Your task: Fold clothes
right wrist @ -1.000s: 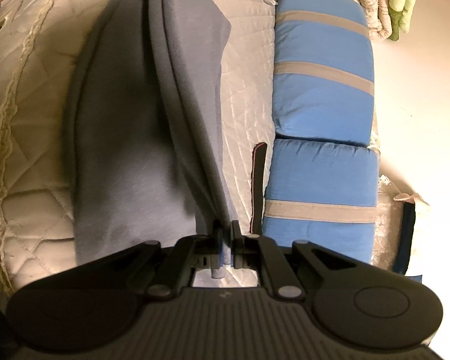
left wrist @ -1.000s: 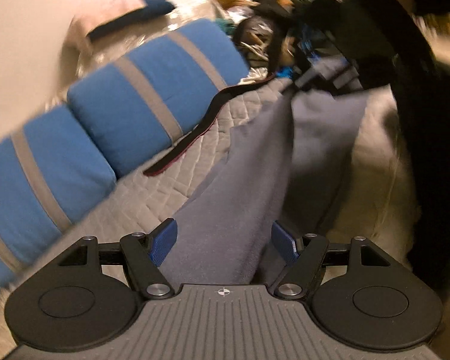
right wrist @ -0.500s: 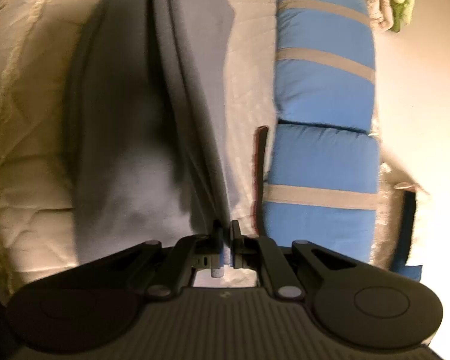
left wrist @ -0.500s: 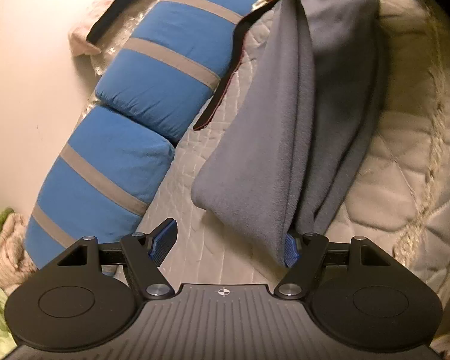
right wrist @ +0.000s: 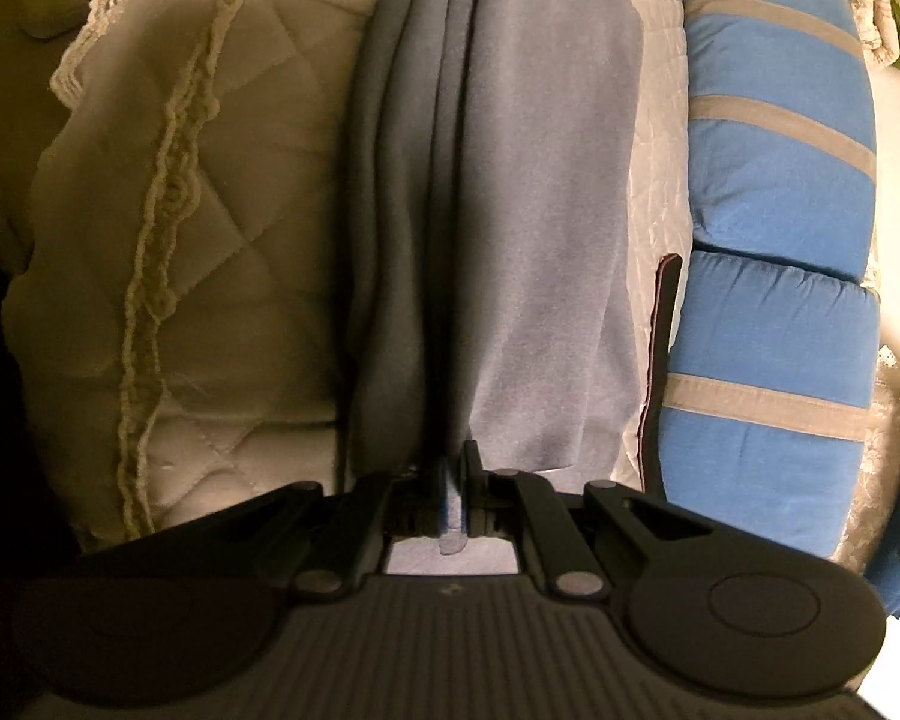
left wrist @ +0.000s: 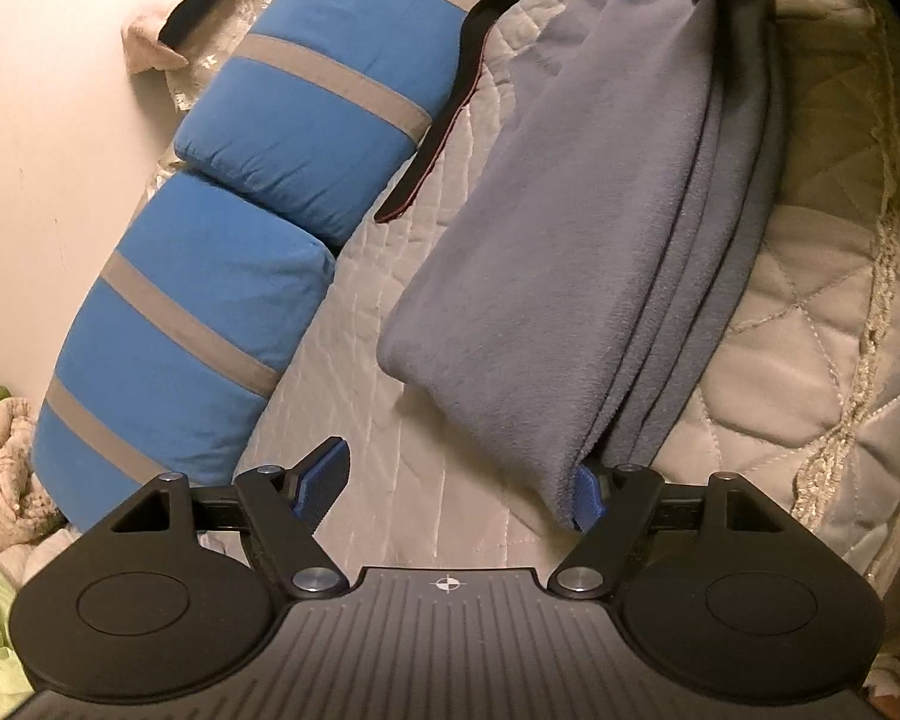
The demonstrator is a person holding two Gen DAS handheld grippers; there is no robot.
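**Inspector:** State of the tongs?

**Assistant:** Right gripper is clamped on one end of the soft grey fleece garment. Left gripper stands apart, the garment's other end draped against one fingertip.

**Inspector:** Position?

**Assistant:** Gathered lengthwise in layers along the cream quilted bed, beside the blue grey-striped bolsters at the wall edge.

**Inspector:** Step?

**Assistant:** Judged mid-fold; next calls for closing the left on that end.
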